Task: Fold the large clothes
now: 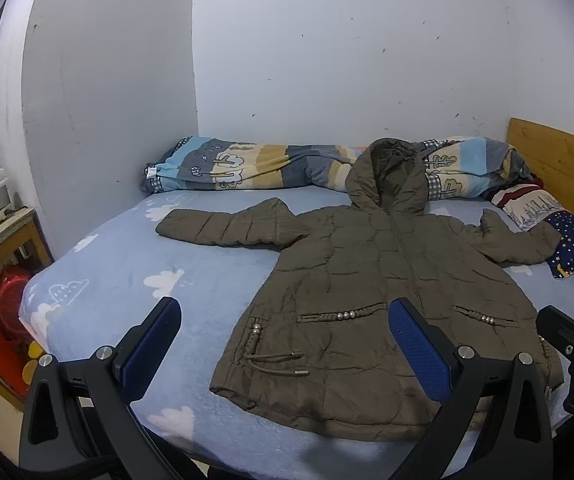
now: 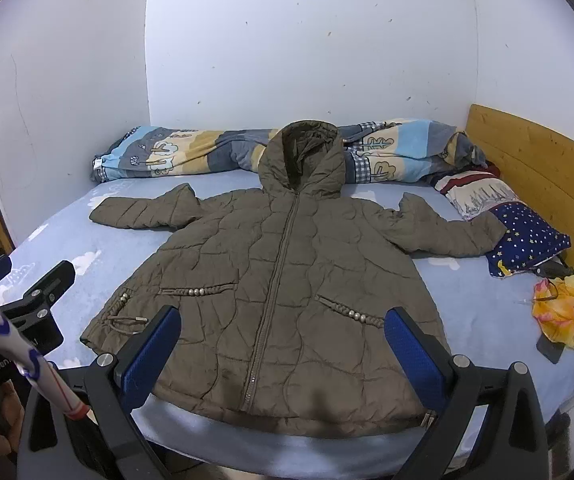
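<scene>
The left gripper [image 1: 283, 344] is held with its blue-padded fingers spread wide and nothing between them, poised above the near edge of the bed beside the coat's left hem corner; the right gripper [image 2: 281, 344] is likewise released and empty, hung over the middle of the hem. The coat [image 2: 287, 272], a quilted olive-brown hooded one, is laid flat and face up on the cloud-printed sheet [image 1: 127, 264], zipped, with both sleeves spread outward and the hood [image 2: 303, 156] propped against the rolled blanket [image 2: 191, 152] at the wall. The right sleeve [image 2: 447, 232] is seen resting against the star-patterned pillow [image 2: 531, 240], and a yellow flowered cloth [image 2: 567, 316] lies near that side of the hem. No fold is judged to have been begun. A risk is posed by the thick, slippery padding: if only the top layer is pinched, the layers may be separated and the fold skewed. The drawcords [image 1: 277, 362] could be snagged by a finger, and the hem, which overhangs the mattress edge, could be dragged off if pulled toward the person.
</scene>
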Action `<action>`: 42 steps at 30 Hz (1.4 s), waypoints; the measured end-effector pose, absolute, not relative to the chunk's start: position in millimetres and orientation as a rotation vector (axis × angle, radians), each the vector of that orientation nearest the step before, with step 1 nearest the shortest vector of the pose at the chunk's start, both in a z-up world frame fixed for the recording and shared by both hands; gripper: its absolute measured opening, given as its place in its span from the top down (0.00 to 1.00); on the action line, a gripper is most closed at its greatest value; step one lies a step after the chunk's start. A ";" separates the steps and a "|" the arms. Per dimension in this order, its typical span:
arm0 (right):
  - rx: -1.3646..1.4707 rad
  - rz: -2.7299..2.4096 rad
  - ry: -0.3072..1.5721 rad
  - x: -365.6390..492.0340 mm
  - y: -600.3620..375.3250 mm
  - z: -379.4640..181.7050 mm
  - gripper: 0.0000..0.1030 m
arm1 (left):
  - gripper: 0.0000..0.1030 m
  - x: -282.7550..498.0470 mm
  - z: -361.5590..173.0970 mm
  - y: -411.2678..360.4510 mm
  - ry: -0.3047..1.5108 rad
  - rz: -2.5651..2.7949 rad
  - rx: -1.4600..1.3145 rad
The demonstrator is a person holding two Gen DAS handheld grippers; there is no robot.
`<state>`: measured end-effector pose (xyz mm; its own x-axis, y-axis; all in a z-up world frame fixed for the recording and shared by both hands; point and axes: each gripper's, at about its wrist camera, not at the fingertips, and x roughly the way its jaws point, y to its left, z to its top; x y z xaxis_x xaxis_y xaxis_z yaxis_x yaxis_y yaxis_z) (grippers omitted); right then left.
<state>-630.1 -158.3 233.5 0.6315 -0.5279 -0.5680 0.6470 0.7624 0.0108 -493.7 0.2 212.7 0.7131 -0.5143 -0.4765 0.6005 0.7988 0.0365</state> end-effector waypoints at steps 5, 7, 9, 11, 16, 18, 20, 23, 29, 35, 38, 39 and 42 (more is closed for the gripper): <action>0.221 -0.688 0.579 -629.9 -156.9 233.6 0.00 | 0.00 -494.8 214.1 0.8 0.470 -0.626 0.194; 0.223 -0.680 0.580 -631.6 -157.1 233.4 0.00 | 0.00 -495.7 214.3 0.4 0.469 -0.626 0.199; 0.224 -0.681 0.583 -631.4 -157.1 233.5 0.00 | 0.00 -496.6 213.6 -0.3 0.472 -0.631 0.202; 0.227 -0.679 0.584 -632.2 -157.5 233.3 0.00 | 0.00 -497.4 213.7 -0.2 0.470 -0.628 0.204; 0.232 -0.681 0.586 -632.6 -156.9 231.5 0.00 | 0.00 -498.6 213.4 -0.2 0.468 -0.631 0.207; 0.232 -0.683 0.583 -634.1 -156.6 230.7 0.00 | 0.00 -499.9 213.4 -0.7 0.467 -0.632 0.212; 0.236 -0.682 0.586 -634.8 -157.3 229.9 0.00 | 0.00 -501.2 213.4 -1.0 0.465 -0.636 0.216; 0.243 -0.682 0.589 -635.3 -159.1 228.8 0.00 | 0.00 -502.8 214.5 -1.3 0.459 -0.640 0.223; 0.261 -0.684 0.585 -637.7 -162.5 227.1 0.00 | 0.00 -505.9 214.4 -3.8 0.458 -0.644 0.232; 0.277 -0.686 0.586 -641.9 -167.7 222.9 0.00 | 0.00 -507.9 214.4 -8.9 0.455 -0.648 0.249; 0.288 -0.690 0.590 -643.2 -172.2 220.1 0.00 | 0.00 -508.9 212.7 -15.0 0.457 -0.653 0.260; 0.292 -0.693 0.591 -643.6 -173.9 219.1 0.00 | 0.00 -509.3 212.2 -18.1 0.458 -0.654 0.262; 0.304 -0.695 0.602 -644.7 -180.5 214.4 0.00 | 0.00 -505.9 210.3 -30.0 0.470 -0.676 0.273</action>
